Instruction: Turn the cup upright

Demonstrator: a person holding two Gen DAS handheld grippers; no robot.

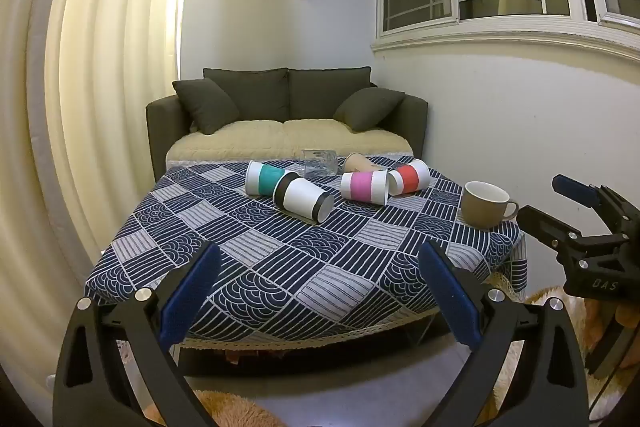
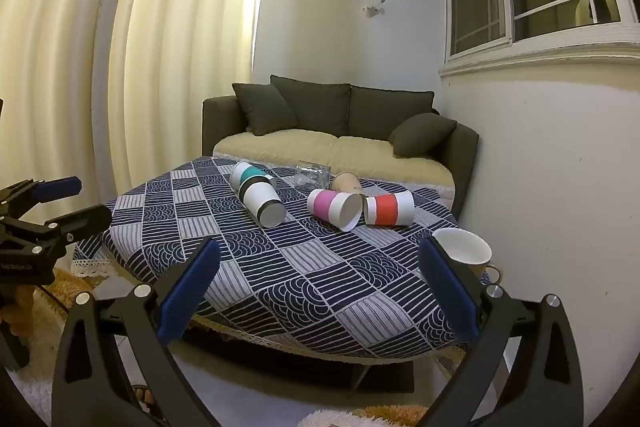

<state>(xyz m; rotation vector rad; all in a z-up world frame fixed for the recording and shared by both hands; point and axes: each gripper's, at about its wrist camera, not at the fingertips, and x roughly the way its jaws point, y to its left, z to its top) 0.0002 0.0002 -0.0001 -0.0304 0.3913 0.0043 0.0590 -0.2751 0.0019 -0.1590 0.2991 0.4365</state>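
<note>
Both tools, left tool (image 1: 316,291) and right tool (image 2: 316,291), gaping empty, toppled cups (image 1: 302,200) well beyond

Dark sofa (image 1: 286,111) with 2 loose cushions (image 1: 206,105) behind patterned tablecloth (image 1: 280,267).

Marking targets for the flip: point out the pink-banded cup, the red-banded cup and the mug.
pink-banded cup (image 2: 325,205): right wrist view, on its pink band.
red-banded cup (image 2: 386,209): right wrist view, on its red band.
mug (image 1: 482,209): left wrist view, on its brown outer wall.
</note>
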